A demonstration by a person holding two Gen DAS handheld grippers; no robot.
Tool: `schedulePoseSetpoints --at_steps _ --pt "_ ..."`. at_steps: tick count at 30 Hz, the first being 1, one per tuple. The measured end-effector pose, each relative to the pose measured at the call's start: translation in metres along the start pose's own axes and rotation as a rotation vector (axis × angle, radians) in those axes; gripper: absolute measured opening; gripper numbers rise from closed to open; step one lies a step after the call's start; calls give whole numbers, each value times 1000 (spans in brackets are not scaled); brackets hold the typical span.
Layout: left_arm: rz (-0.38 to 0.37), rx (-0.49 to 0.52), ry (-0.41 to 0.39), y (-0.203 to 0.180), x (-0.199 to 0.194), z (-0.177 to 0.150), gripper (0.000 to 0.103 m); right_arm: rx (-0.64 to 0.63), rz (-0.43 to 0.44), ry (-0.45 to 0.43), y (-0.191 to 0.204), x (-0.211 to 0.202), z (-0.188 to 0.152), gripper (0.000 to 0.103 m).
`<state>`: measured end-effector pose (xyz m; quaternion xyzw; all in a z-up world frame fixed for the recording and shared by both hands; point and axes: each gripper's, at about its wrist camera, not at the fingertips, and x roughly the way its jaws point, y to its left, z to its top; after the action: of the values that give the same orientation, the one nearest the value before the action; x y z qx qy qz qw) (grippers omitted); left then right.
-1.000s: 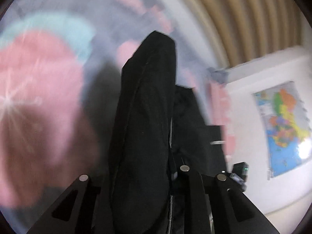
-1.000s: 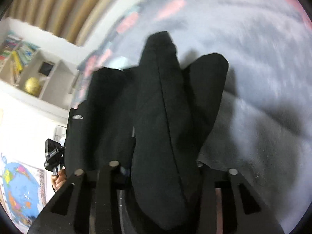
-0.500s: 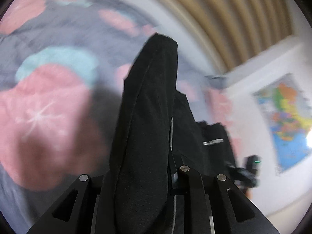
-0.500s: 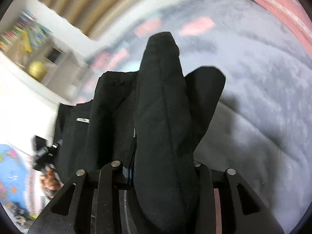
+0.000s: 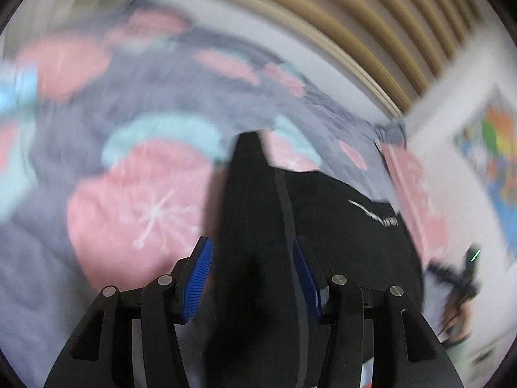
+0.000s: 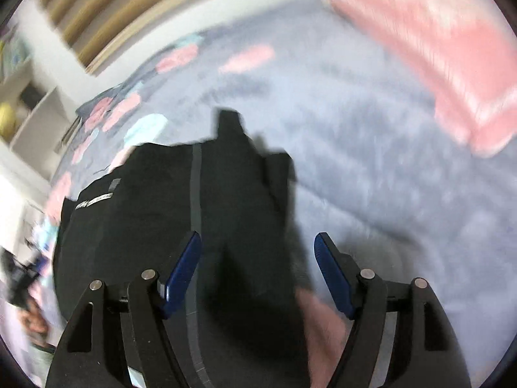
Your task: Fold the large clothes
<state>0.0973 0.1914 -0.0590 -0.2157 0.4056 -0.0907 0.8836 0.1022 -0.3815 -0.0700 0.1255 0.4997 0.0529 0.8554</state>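
Observation:
A large black garment (image 5: pixel 339 226) with a white logo lies on a grey bedspread with pink and teal flowers (image 5: pixel 135 200). In the left wrist view a fold of it runs up between the blue pads of my left gripper (image 5: pixel 252 271), whose jaws stand apart. In the right wrist view the same garment (image 6: pixel 155 200) lies under my right gripper (image 6: pixel 258 265), whose blue pads are wide apart, with cloth beside the left pad (image 6: pixel 184 265) only.
A pink pillow (image 6: pixel 446 51) lies at the far right of the bed. A slatted wooden headboard (image 5: pixel 371 26) is behind. A white shelf unit (image 6: pixel 29 103) and a wall map (image 5: pixel 494 161) flank the bed.
Both grippers have opened; their blue pads now show. The raised black cloth has dropped lower and flatter onto the bed. Both cameras have swung, with motion blur.

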Motion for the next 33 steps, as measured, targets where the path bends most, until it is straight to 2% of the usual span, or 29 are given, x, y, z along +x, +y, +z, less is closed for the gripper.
schedulePoseSetpoints --at_steps 2,5,6,7,8,9,11,12,16,19,21,25,27,29,32,33 --pt "21 69 -24 -25 -9 -2 59 -66 11 -44 26 -15 -4 78" --pt "-12 168 -48 -61 -14 -14 62 -128 69 -56 67 -20 -18 80" --pt "9 192 -47 -73 -7 -20 63 -145 50 -57 77 -17 -24 80" --pt "38 204 -39 -77 -2 -23 64 -166 -30 -57 87 -9 -32 80" --pt "71 209 -19 -76 7 -29 64 -180 -82 -42 94 -2 -35 80" --pt "100 181 58 -71 31 -34 64 -186 -113 5 94 13 -43 80" --pt "98 79 216 -44 69 -47 64 -135 -110 91 81 40 -56 80" --pt "86 61 231 -44 72 -49 64 -115 -104 96 75 47 -60 80" --pt "120 130 150 -58 51 -56 64 -142 -129 62 76 46 -60 81" --pt "247 203 98 -83 38 -58 64 -129 -152 54 78 44 -60 81" --pt "300 270 33 -105 22 -59 64 -108 -123 18 86 28 -60 81" --pt "300 332 -17 -138 -9 -50 64 -177 -86 -88 118 -15 -54 81" --pt "280 319 -64 -151 -27 -46 64 -218 -106 -165 135 -42 -51 82" --pt "266 308 -108 -159 -44 -44 65 -217 -85 -200 146 -59 -50 83" --pt "256 312 -169 -176 -71 -43 75 -200 -36 -227 159 -79 -50 83" --pt "231 324 -177 -182 -79 -42 76 -201 -29 -239 165 -84 -51 83"
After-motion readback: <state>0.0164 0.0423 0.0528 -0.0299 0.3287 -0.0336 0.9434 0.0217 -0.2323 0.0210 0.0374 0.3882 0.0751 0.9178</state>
